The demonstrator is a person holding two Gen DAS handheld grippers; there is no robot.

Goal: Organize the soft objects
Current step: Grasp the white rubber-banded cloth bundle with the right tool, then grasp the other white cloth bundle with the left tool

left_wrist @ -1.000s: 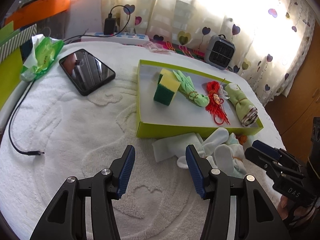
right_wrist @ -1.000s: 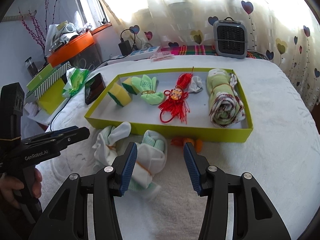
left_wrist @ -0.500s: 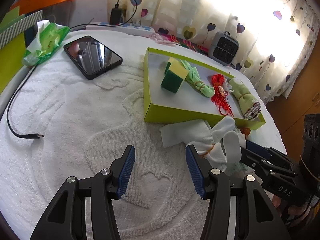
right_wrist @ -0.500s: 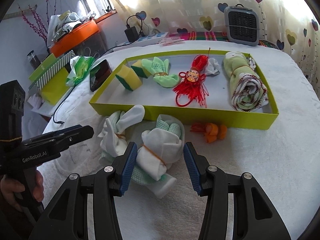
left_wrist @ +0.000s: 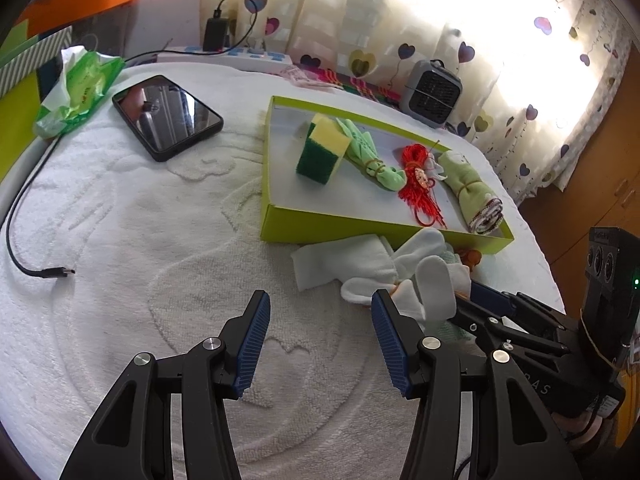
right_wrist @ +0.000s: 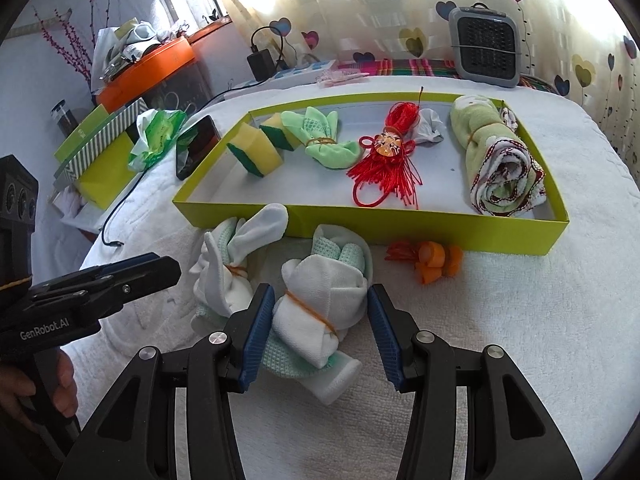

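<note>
A white cloth bundle (right_wrist: 320, 300) tied with an orange band lies on the towel-covered table, in front of the lime-green box (right_wrist: 400, 226). My right gripper (right_wrist: 320, 292) straddles it, jaws closing, blue pads close beside both flanks. A second white bundle (right_wrist: 228, 268) lies just left of it. In the left wrist view both bundles (left_wrist: 360, 264) lie right of my left gripper (left_wrist: 320, 300), which stands open over bare towel. The box holds sponges (right_wrist: 256, 154), a green cloth (right_wrist: 320, 138), a red tassel (right_wrist: 384, 160) and a rolled towel (right_wrist: 500, 160).
A small orange item (right_wrist: 434, 260) lies by the box's front wall. A phone (left_wrist: 166, 114), a green tissue pack (left_wrist: 80, 88) and a black cable (left_wrist: 24, 216) lie on the left. A grey fan heater (right_wrist: 484, 44) stands behind the box.
My right gripper has come forward over the banded white bundle, which now sits between its jaws, and the jaws have narrowed slightly. My left gripper has barely shifted and stays open.
</note>
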